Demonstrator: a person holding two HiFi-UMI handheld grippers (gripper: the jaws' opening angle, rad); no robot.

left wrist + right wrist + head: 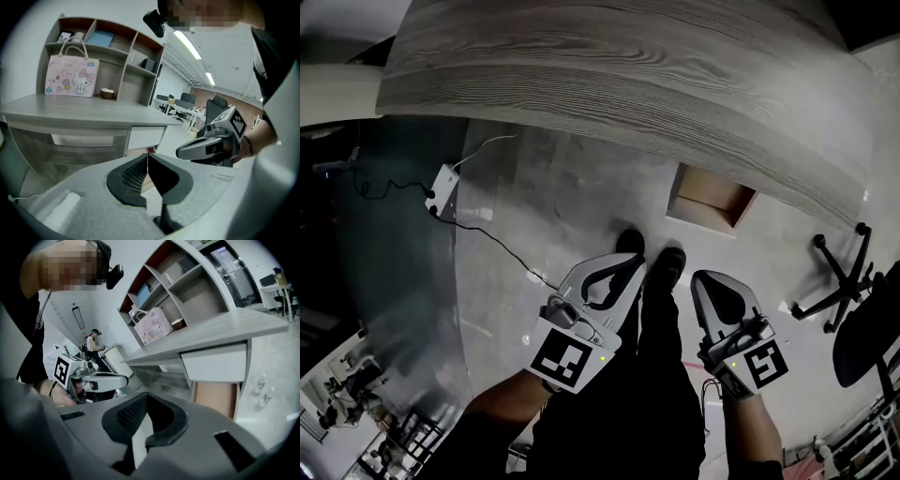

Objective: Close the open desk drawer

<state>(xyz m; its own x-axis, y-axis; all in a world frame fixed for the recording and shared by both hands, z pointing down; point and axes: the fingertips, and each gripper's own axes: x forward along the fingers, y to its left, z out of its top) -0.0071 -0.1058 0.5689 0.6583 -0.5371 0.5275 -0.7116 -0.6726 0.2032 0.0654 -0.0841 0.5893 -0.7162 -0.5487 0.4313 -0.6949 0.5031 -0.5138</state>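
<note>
The left gripper and the right gripper are side by side before the legs — each has its jaws pressed together, holding nothing.

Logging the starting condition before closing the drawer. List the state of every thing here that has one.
Drawer: open, pulled out from under the desk.
Left gripper: jaws shut, nothing between them, clear of the drawer.
Right gripper: jaws shut, nothing between them, clear of the drawer.
Pink bag: standing upright on the desk, handles up.
</note>
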